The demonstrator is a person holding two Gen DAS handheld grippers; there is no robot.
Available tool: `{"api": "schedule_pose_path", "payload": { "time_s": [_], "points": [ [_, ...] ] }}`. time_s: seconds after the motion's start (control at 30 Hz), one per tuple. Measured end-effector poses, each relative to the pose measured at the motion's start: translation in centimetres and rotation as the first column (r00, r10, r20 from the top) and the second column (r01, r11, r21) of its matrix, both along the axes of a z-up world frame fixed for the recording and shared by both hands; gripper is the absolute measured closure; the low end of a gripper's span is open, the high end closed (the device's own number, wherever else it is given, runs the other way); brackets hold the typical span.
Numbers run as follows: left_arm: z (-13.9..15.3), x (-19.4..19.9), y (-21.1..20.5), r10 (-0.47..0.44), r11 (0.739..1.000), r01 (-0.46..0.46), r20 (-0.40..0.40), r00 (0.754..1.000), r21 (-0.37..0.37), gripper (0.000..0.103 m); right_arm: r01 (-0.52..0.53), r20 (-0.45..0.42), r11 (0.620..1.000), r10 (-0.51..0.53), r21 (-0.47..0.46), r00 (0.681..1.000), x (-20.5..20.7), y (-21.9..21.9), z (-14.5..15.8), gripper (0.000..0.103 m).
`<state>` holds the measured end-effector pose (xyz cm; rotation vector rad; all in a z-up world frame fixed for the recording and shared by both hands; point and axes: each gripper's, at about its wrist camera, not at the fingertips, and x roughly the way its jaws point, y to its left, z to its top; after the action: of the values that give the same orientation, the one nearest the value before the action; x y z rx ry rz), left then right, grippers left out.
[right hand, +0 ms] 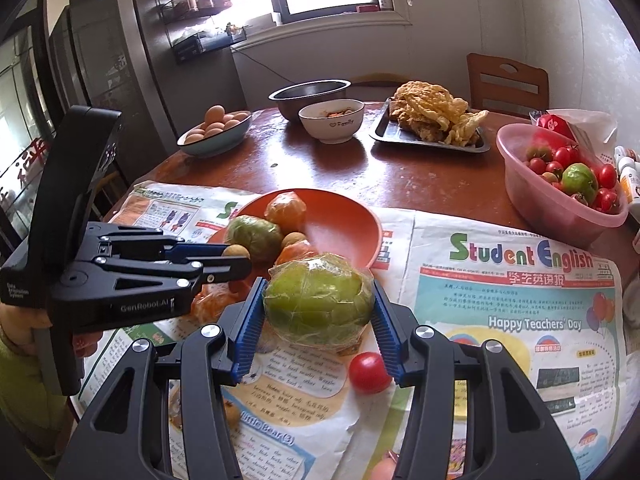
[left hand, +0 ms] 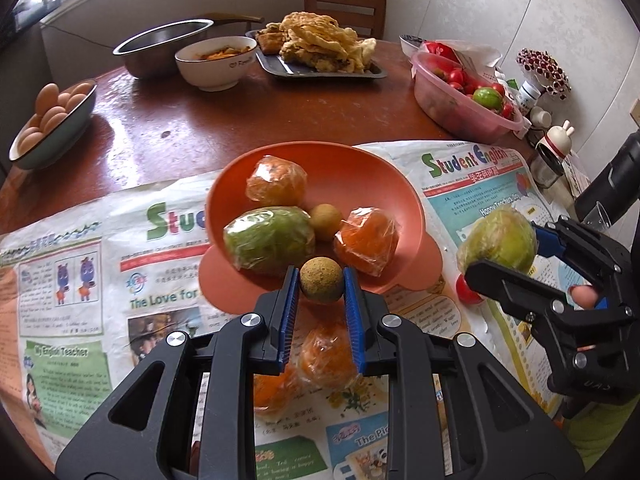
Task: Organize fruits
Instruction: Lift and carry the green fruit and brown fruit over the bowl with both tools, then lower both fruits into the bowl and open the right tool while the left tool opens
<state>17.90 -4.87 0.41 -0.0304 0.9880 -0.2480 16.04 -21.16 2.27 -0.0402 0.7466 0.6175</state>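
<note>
The left tongs point(left hand: 321, 286) are clamped on a small brown fruit point(left hand: 322, 280), held at the near rim of the orange bowl point(left hand: 376, 172). The right tongs point(right hand: 319, 300) are clamped on a wrapped green fruit point(right hand: 319, 302) above the newspaper point(right hand: 500, 300) on the bench point(left hand: 240, 116). A tomato point(right hand: 369, 372) lies beneath. The bowl holds two wrapped oranges point(left hand: 276, 182), one green fruit and one brown.

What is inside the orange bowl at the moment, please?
The orange bowl holds two wrapped oranges, a wrapped green fruit and a small brown fruit. Anything beneath them is hidden.
</note>
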Motion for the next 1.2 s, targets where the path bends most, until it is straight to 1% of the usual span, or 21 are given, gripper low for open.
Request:
{"api": "schedule_pose_path", "payload": {
  "time_s": [0.53,0.8,1.03,1.2],
  "points": [
    [-1.3,1.3,-0.6,-0.013,1.0,0.013,-0.032,0.999,-0.005,0.088,0.015,-0.007,1.0,-0.016,-0.022,1.0,2.6,0.0,-0.5,0.054],
    [-1.5,1.7,-0.2,-0.007,1.0,0.007,-0.034,0.999,-0.012,0.088,0.011,-0.003,0.999,-0.011,-0.031,1.0,4.1,0.5,-0.3,0.054],
    [-1.6,2.0,0.1,0.006,1.0,-0.007,-0.03,1.0,-0.017,0.088,0.01,-0.014,0.998,-0.01,-0.054,1.0,5.2,1.3,-0.8,0.054],
    [-1.7,2.2,0.3,0.009,1.0,-0.009,-0.028,1.0,-0.022,0.088,0.0,-0.02,0.999,-0.001,-0.052,1.0,5.9,1.9,-0.7,0.054]
  ]
}}
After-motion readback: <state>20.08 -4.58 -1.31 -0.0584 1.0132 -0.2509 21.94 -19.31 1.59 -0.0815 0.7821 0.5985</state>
